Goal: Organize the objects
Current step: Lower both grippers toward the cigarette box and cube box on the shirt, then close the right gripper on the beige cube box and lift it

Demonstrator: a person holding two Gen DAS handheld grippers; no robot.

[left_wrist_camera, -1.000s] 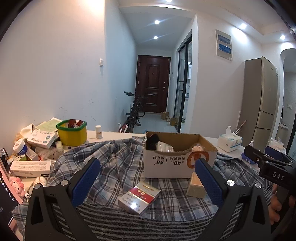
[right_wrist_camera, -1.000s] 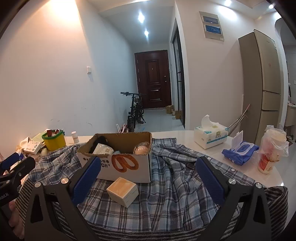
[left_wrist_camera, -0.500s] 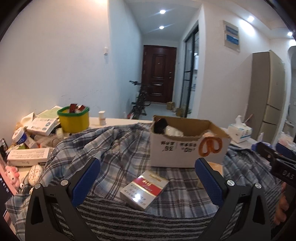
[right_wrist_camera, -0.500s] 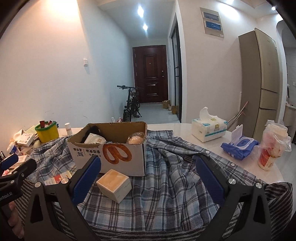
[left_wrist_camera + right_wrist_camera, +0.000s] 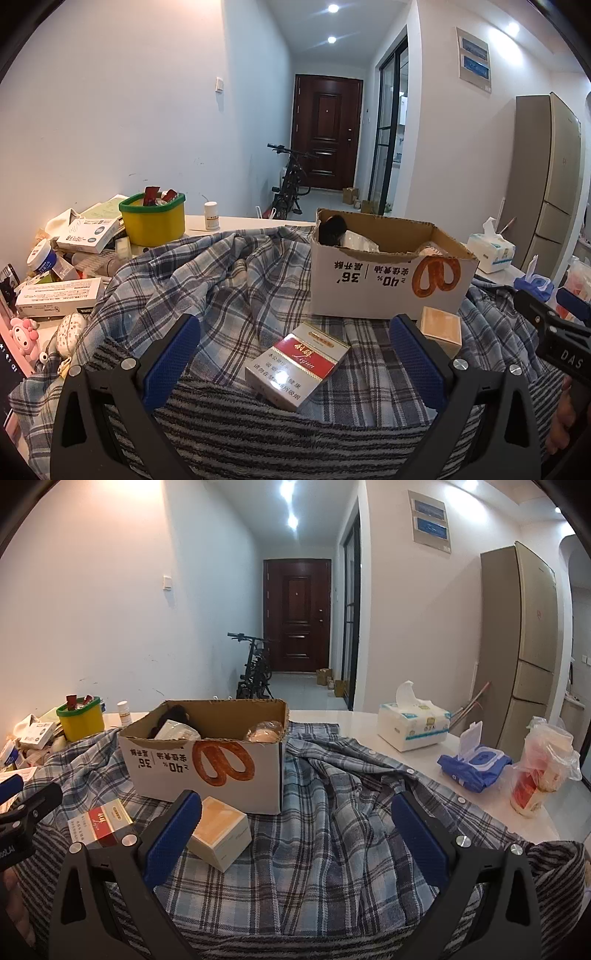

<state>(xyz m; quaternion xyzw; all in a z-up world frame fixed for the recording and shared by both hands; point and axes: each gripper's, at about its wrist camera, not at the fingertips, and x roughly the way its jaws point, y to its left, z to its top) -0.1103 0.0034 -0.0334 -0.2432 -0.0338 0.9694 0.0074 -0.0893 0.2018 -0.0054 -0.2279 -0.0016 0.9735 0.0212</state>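
Both grippers, left gripper [image 5: 295,354] & right gripper [image 5: 297,829], gape empty; center yours over cigarette pack [image 5: 297,363], squeeze its long sides, w/ box [image 5: 388,273] next.

Right gripper [image 5: 295,830] jaws wide apart over plaid shirt [image 5: 332,849], beige box [image 5: 219,829] and cigarette pack [image 5: 99,821] just before cardboard box [image 5: 207,764].

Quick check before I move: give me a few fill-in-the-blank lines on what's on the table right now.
1. The red and white pack lies on the ____ cloth.
2. The left claw is ____.
3. The cardboard box has a ____ printed on its side.
4. The small beige box sits ____ the cardboard box.

Missing words: plaid; open; pretzel; outside
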